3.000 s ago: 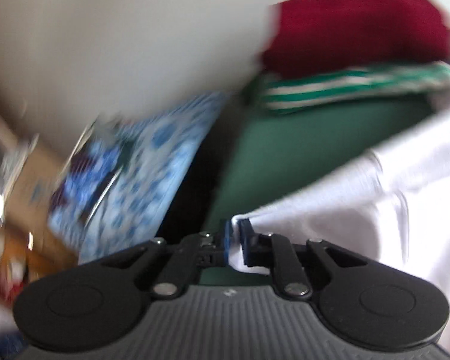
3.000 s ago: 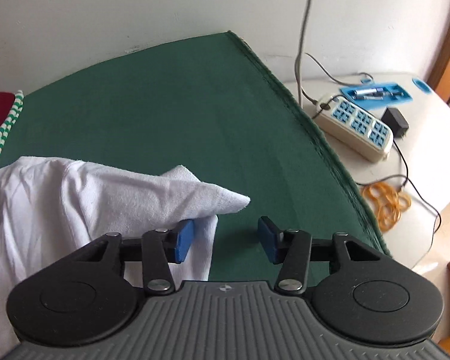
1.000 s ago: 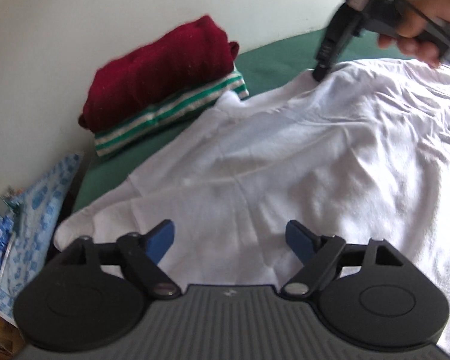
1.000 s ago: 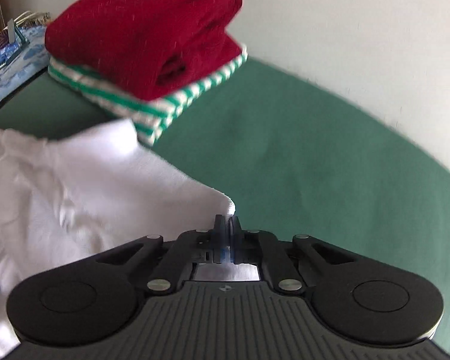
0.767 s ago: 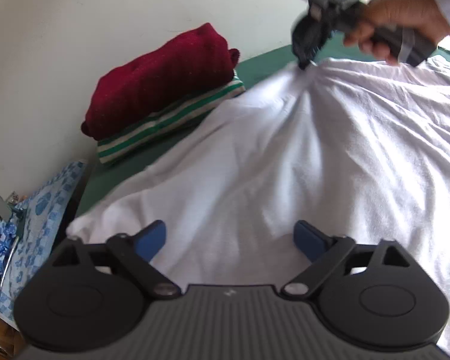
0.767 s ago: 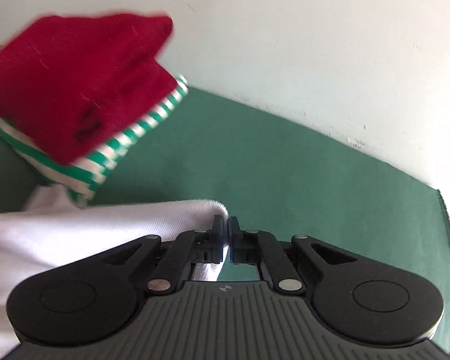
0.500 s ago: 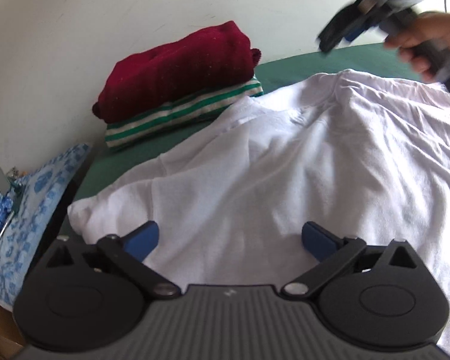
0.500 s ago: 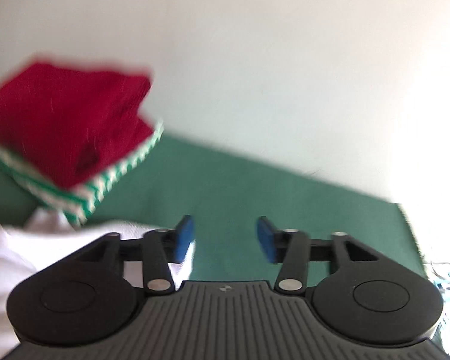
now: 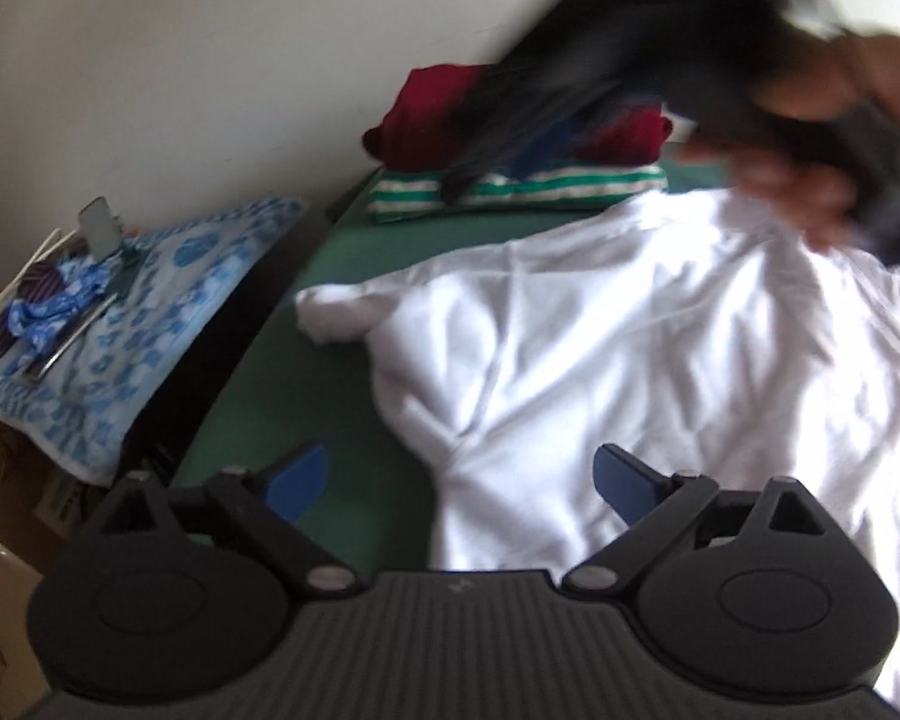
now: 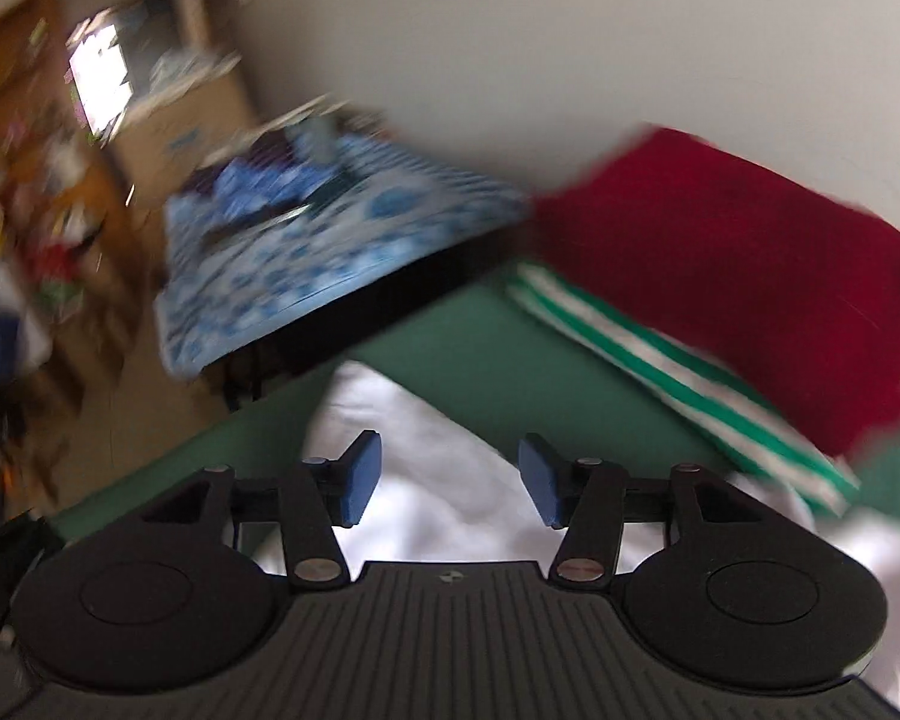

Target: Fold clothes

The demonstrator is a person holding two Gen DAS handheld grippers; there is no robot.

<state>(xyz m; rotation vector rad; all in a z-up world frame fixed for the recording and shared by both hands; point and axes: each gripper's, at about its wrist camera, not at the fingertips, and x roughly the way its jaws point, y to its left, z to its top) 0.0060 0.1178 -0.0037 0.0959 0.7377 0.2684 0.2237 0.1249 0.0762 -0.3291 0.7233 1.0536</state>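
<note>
Two claws, both spread wide and holding nothing. The left claw (image 9: 461, 479) hangs over the near edge of the white shirt (image 9: 630, 348), which lies rumpled on the green cloth (image 9: 282, 384); one sleeve reaches out ahead and to its left. Beyond the shirt, ahead of this claw, a red garment (image 9: 417, 120) sits on a striped one (image 9: 570, 189). The right claw (image 10: 450, 477) is a blur in the left view; in its own view it hovers above a shirt corner (image 10: 390, 420), with the stack ahead to its right.
</note>
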